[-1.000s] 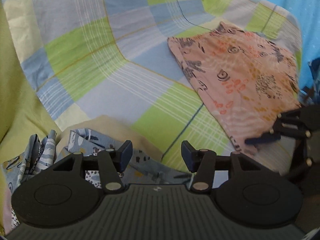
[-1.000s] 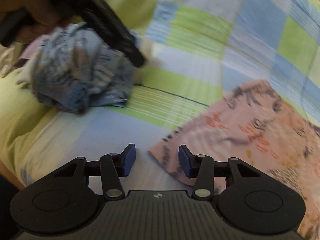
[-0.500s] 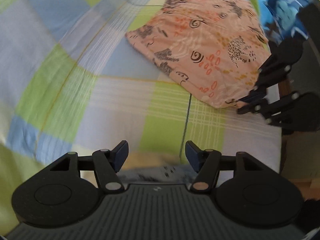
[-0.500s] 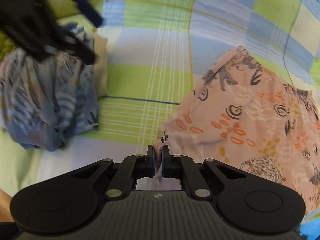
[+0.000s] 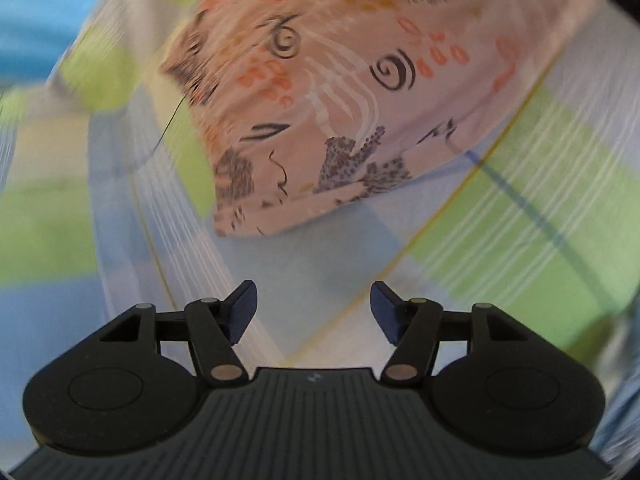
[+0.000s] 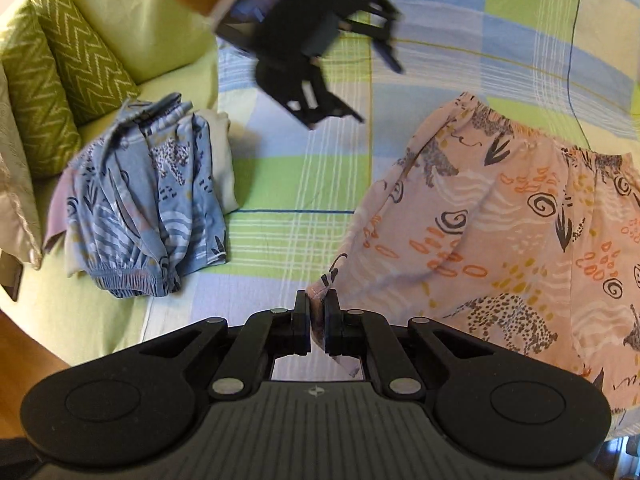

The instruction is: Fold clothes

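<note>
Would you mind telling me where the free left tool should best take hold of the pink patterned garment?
Probably the near hem corner of the pink garment, approached low from the front: it juts toward the open left tool, lying flat on the checked sheet.

Home bedroom. Bed [image 6: 304,184] covered with a blue, green and white checked sheet [image 6: 440,56]. Green zigzag pillows [image 6: 60,80] at its edge, on lime bedding. Printed clothes [image 6: 140,208] lie on the bed. Wood floor [image 6: 24,360] shows beside it.
</note>
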Demonstrator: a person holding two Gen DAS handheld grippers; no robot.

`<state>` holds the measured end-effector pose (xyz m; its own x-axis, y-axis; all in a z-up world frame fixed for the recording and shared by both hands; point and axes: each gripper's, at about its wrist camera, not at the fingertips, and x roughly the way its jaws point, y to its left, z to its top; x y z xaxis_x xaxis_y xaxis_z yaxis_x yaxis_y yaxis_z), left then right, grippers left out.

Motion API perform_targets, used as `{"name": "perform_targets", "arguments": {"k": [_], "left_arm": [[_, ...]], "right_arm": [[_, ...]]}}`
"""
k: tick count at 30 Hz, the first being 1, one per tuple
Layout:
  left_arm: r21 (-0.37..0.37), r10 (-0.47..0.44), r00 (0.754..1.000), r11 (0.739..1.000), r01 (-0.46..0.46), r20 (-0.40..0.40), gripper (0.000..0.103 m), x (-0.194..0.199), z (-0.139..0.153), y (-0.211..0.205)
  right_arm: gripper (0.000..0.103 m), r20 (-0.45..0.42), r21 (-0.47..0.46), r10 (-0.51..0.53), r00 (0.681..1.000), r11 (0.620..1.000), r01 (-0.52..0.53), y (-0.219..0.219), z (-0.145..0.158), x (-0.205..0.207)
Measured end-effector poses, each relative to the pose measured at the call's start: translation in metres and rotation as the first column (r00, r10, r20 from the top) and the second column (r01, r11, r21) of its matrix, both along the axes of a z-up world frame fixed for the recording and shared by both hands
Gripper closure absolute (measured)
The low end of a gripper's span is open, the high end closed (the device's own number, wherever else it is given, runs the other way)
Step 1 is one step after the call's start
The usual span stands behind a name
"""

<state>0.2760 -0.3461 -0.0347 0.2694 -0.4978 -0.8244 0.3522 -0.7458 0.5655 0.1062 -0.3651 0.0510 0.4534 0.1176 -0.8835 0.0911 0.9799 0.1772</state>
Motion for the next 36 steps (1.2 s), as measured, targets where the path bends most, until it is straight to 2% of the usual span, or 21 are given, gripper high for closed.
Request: {"name": "perform_targets", "arguments": {"k": [2, 5, 7, 10, 11, 12, 13, 14, 15, 18, 25, 27, 29, 32, 34, 36], "left_arm": [[0.009, -0.103, 0.994, 0.995, 0.103, 0.045, 0.045, 0.005, -0.01, -0.011], [0.032, -0.256, 0.96, 0.967, 0.254, 0.109, 0.045, 0.011, -0.024, -0.027], [0.042, -0.357, 0.925, 0.934, 0.355, 0.132, 0.045, 0.012, -0.037, -0.04], [0.06, -0.493, 0.859, 0.87, 0.49, 0.134, 0.044, 0.023, -0.048, -0.052], [0.063, -0.524, 0.843, 0.852, 0.52, 0.123, 0.043, 0.028, -0.048, -0.055], [0.065, -0.532, 0.84, 0.847, 0.528, 0.107, 0.048, 0.031, -0.046, -0.06], [0.067, -0.528, 0.844, 0.849, 0.524, 0.094, 0.06, 0.032, -0.044, -0.065], [0.075, -0.519, 0.849, 0.855, 0.514, 0.096, 0.089, 0.034, -0.043, -0.069], [0.089, -0.505, 0.856, 0.863, 0.497, 0.114, 0.101, 0.038, -0.044, -0.072], [0.079, -0.461, 0.884, 0.887, 0.455, 0.083, 0.101, 0.046, -0.029, -0.078], [0.119, -0.487, 0.869, 0.871, 0.476, 0.089, 0.102, 0.066, 0.007, -0.067], [0.124, -0.478, 0.874, 0.876, 0.466, 0.09, 0.101, 0.064, 0.014, -0.071], [0.111, -0.422, 0.904, 0.903, 0.414, 0.063, 0.101, 0.056, 0.023, -0.087], [0.083, -0.3, 0.954, 0.951, 0.299, -0.007, 0.101, 0.041, 0.04, -0.12], [0.073, -0.218, 0.974, 0.972, 0.222, -0.064, 0.101, 0.028, 0.052, -0.151], [0.07, -0.158, 0.981, 0.984, 0.166, -0.117, 0.101, 0.016, 0.065, -0.178]], "right_arm": [[0.098, 0.001, 0.015, 0.012, 1.0, 1.0, -0.012, -0.005, 0.002, -0.001], [0.097, -0.008, 0.036, 0.023, 1.0, 0.999, -0.023, -0.01, 0.001, -0.003], [0.097, -0.013, 0.048, 0.02, 1.0, 0.999, -0.02, -0.012, 0.001, -0.003], [0.097, -0.018, 0.055, -0.008, 1.0, 0.998, 0.009, -0.013, 0.001, -0.002], [0.097, -0.024, 0.063, -0.032, 0.999, 0.997, 0.034, -0.015, 0.002, -0.002], [0.097, -0.03, 0.07, -0.054, 0.998, 0.996, 0.056, -0.016, 0.002, -0.002], [0.097, -0.032, 0.078, -0.068, 0.997, 0.994, 0.071, -0.017, 0.003, -0.002], [0.097, -0.034, 0.083, -0.08, 0.996, 0.993, 0.082, -0.017, 0.004, -0.001], [0.097, -0.033, 0.089, -0.084, 0.996, 0.992, 0.086, -0.017, 0.006, 0.0], [0.097, -0.029, 0.105, -0.095, 0.995, 0.99, 0.097, -0.017, 0.012, 0.003], [0.098, 0.02, 0.166, -0.079, 0.997, 0.983, 0.074, -0.001, 0.033, 0.026], [0.098, 0.033, 0.166, -0.094, 0.995, 0.982, 0.087, -0.004, 0.039, 0.027], [0.098, 0.034, 0.155, -0.145, 0.989, 0.978, 0.138, -0.018, 0.046, 0.021], [0.098, 0.02, 0.152, -0.274, 0.962, 0.951, 0.268, -0.057, 0.055, -0.003], [0.098, 0.019, 0.156, -0.358, 0.934, 0.923, 0.351, -0.09, 0.064, -0.027], [0.098, 0.021, 0.165, -0.437, 0.899, 0.888, 0.429, -0.124, 0.075, -0.053]]}}
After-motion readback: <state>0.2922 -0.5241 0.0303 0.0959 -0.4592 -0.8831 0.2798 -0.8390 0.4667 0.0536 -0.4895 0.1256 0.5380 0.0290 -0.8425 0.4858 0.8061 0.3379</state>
